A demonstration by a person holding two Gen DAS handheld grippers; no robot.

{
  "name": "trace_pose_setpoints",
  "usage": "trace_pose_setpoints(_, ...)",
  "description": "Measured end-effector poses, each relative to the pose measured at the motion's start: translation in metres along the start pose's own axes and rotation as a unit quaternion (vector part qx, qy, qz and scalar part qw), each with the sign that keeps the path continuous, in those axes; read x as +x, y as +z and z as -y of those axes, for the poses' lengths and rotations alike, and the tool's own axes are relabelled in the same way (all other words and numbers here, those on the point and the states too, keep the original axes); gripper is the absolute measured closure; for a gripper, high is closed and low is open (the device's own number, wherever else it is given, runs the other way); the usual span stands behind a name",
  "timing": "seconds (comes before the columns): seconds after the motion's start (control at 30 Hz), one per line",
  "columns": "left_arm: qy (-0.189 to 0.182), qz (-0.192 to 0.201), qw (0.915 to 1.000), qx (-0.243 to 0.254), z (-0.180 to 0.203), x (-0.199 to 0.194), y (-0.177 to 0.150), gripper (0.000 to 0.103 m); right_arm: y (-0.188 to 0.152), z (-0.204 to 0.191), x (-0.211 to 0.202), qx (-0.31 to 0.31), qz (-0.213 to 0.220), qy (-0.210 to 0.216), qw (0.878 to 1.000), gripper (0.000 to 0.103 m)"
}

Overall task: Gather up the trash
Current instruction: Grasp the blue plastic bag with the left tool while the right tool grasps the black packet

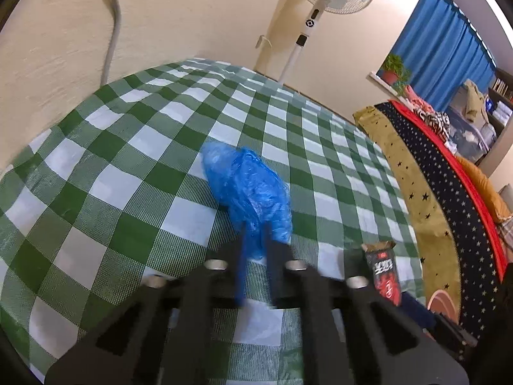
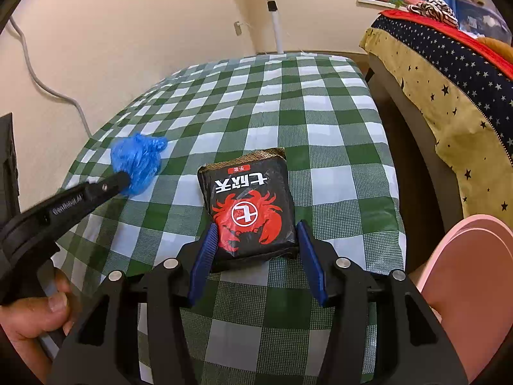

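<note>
The left gripper (image 1: 255,240) is clenched on a crumpled blue plastic bag (image 1: 248,189), its two dark fingers pressed close together with the plastic pinched between them. Seen from the right wrist, this gripper reaches in from the left edge of the table and the bag (image 2: 138,160) sits at its tip, near the table's left edge; whether the bag rests on the cloth or hangs just above it is hard to tell from either view.

The right gripper (image 2: 258,250) is spread wide, its blue pads (image 2: 205,256) standing on either side of a black snack packet (image 2: 250,211) printed with a red crab. The packet lies flat on the green-and-white checked tablecloth (image 2: 320,112), toward the near edge of the table, and the pads look close to its sides without clearly pressing them. From the left wrist the same packet (image 1: 384,272) shows near the table's right edge.

A white standing fan (image 1: 323,6) stands beyond the far edge of the table against the cream wall. A bed with a star-patterned cover (image 2: 449,80) runs along the table's right side, and a pink bin (image 2: 471,288) sits at the near right corner.
</note>
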State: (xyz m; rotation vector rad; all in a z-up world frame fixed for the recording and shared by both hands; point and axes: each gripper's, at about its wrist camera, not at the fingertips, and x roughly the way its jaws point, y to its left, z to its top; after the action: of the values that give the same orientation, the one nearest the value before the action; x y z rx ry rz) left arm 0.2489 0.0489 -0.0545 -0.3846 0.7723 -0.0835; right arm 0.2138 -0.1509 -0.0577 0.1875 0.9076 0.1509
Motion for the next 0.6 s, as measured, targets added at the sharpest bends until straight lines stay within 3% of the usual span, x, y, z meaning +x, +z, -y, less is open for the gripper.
trace_pose_setpoints(0.6, 0.008, 0.037, 0.9975, 0.059, 0.016, -0.085, -0.004, 0.102, 0.006, -0.013, -0.071, -0.01, 0.04, 0.011, 0.999, 0.052)
